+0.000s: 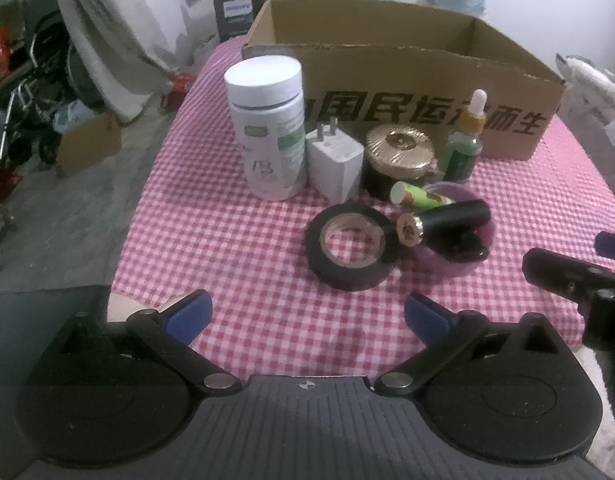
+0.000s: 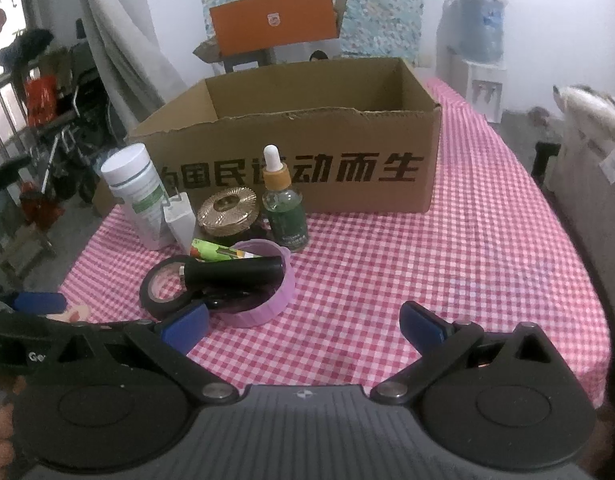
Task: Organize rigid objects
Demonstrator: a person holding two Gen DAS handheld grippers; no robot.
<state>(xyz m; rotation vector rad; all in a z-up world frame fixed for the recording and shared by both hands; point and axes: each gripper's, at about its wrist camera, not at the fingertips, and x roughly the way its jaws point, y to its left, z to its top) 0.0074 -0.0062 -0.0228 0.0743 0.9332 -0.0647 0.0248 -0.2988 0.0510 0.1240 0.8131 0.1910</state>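
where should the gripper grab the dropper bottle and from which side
Probably the dropper bottle by its glass body below the tan collar, coming in level from its open right side. It stands upright, the gold-lidded jar crowds its left and the cardboard box backs it.

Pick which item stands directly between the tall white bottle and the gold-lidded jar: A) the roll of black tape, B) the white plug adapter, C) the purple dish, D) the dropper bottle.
B: the white plug adapter stands upright, prongs up, between the tall white bottle and the gold-lidded jar.
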